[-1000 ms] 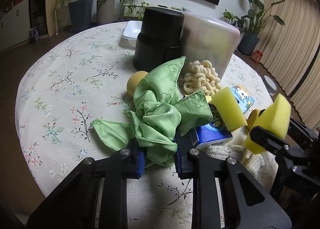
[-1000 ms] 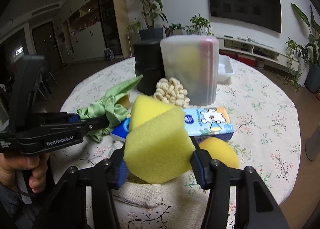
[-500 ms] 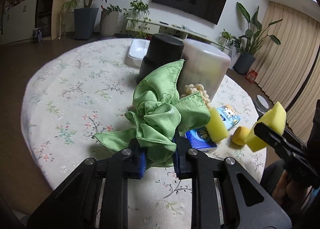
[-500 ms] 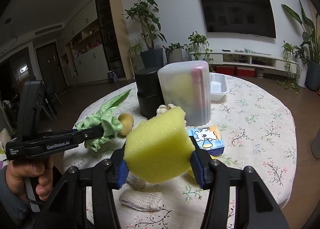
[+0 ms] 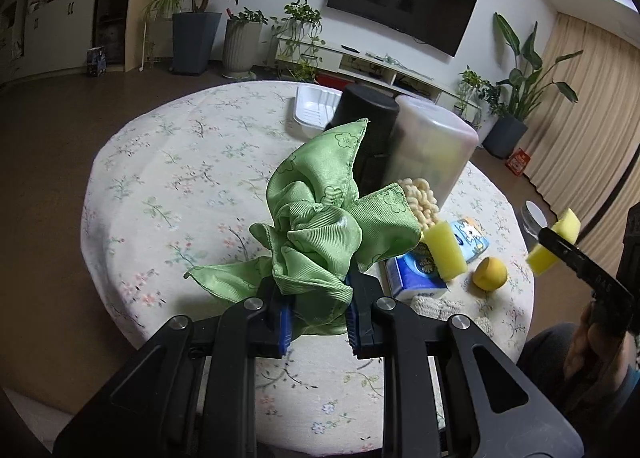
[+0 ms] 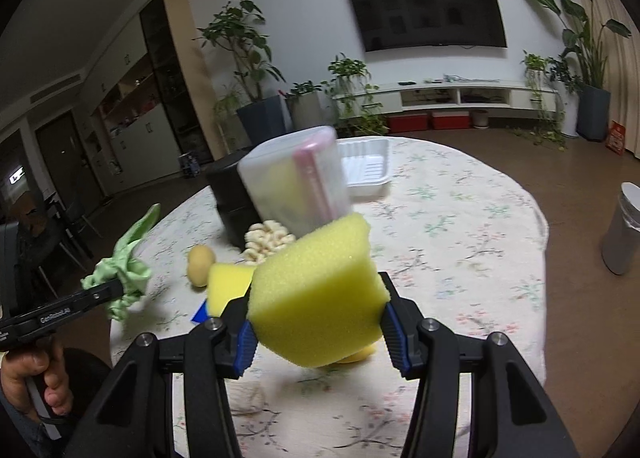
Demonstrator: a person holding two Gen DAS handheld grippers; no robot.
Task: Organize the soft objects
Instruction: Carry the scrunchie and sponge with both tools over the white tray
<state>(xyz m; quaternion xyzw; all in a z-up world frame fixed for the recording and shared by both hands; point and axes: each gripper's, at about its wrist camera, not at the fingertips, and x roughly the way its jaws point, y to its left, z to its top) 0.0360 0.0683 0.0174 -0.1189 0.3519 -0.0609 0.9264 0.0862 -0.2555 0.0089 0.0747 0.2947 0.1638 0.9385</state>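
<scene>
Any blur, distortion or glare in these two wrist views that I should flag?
Left wrist view: sharp, with strong fisheye bending at the table rim and a small highlight on the green cloth. Right wrist view: the translucent container and cream knit piece are smeared by motion blur, while the yellow sponge stays crisp.

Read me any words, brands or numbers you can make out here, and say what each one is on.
"GenRobot.AI": white lettering on the side of the left tool.
Tissue pack: blue wrapper with printing, too small to read.
Cartoon pack: picture and printing, too blurred to read.
Right tool: faint raised marks on its finger, unreadable.
</scene>
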